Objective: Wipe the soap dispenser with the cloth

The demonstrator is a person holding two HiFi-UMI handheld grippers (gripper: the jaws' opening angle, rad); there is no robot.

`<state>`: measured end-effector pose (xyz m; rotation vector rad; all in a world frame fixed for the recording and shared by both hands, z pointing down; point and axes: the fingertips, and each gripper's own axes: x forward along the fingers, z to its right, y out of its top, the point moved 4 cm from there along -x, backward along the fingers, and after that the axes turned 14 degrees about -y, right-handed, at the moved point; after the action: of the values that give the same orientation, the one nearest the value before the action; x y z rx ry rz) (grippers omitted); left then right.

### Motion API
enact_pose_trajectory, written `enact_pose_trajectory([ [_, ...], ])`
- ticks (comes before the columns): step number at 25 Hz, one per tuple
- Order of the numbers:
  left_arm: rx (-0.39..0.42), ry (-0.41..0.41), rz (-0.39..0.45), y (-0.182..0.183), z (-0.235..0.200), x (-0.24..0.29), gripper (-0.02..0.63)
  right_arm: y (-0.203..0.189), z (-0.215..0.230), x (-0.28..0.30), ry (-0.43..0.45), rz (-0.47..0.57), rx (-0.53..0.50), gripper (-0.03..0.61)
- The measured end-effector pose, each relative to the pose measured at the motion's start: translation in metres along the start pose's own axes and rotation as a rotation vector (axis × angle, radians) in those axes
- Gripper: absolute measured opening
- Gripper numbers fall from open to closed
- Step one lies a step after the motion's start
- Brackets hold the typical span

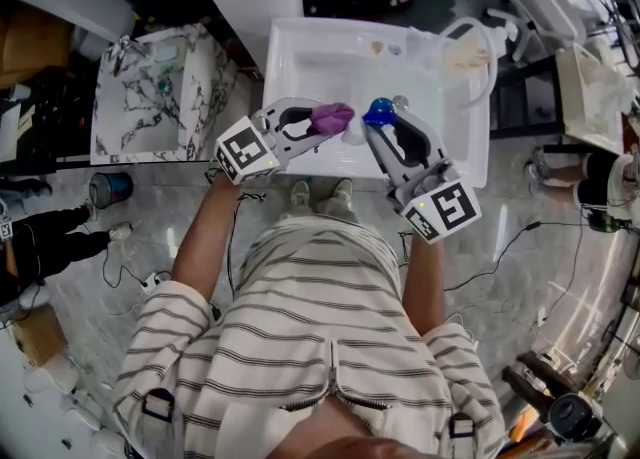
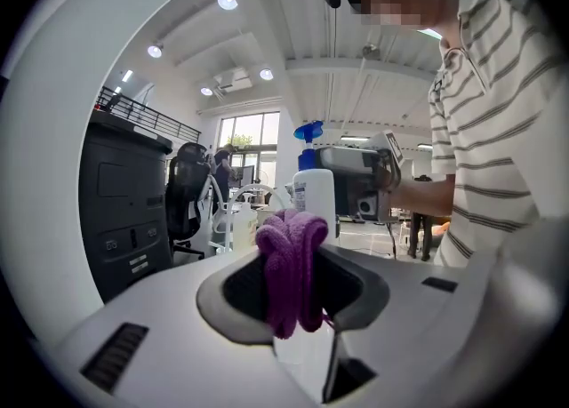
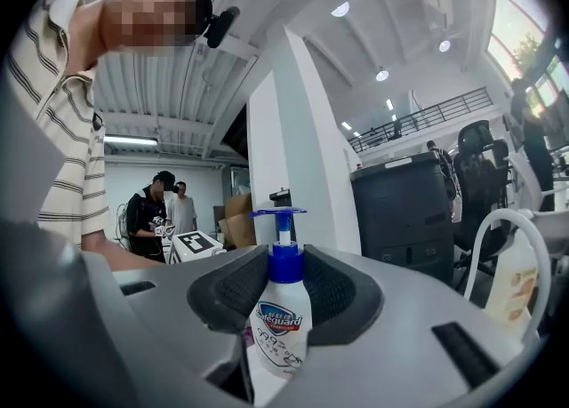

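Striped shirt fills the head view at 6 o'clock. Toward 12 o'clock, over the white sink, the left gripper has its jaws clamped on a purple cloth. At the cloth's 3 o'clock, just beside it, the soap dispenser stands upright, pinched between the right gripper's jaws

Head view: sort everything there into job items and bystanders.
Job items: soap dispenser, held in the right gripper; purple cloth, held in the left gripper.
Bystanders: white basin; marble-patterned unit; dark container on the floor.
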<state>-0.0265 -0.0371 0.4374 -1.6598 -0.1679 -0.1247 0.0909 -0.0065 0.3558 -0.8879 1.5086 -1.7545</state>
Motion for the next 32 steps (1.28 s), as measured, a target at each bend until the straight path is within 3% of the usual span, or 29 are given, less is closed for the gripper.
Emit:
enact_pose_trajectory([
  [22, -0.113, 0.402, 0.052, 0.011, -0.004, -0.003, 0.121, -0.015, 0.027, 0.031, -0.290, -0.036, 0.030, 0.133],
  [32, -0.099, 0.575, 0.028, 0.009, -0.014, -0.006, 0.121, -0.024, 0.042, 0.049, -0.344, -0.033, 0.038, 0.133],
])
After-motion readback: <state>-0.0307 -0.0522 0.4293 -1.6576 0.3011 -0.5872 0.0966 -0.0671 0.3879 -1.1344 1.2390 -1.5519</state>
